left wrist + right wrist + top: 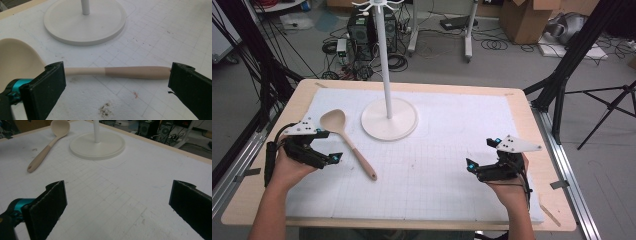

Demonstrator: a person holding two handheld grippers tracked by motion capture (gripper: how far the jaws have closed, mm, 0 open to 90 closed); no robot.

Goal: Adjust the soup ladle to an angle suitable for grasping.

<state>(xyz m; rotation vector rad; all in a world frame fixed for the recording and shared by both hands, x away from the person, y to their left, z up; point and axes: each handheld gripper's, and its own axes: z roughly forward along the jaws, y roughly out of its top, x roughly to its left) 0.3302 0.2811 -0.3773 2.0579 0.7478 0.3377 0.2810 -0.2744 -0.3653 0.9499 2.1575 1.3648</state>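
A beige spoon (348,140) with a tan handle lies flat on the white gridded mat (437,165), bowl toward the far left. My left gripper (329,146) rests on the mat just left of the spoon, open; in the left gripper view the spoon's handle (120,72) lies crosswise beyond the jaws. A white stand with a round base (389,119) and a tall pole topped with hooks rises behind the spoon. My right gripper (482,153) sits open at the mat's right, with nothing between its jaws. The right gripper view shows the spoon (47,144) and the stand base (97,145) farther off.
The mat covers a wooden table (534,125) whose edges show all round. Black tripod legs (562,95) stand off the right side, and cables and computer boxes (362,35) lie on the floor behind. A dark smudge (106,110) marks the mat near my left gripper.
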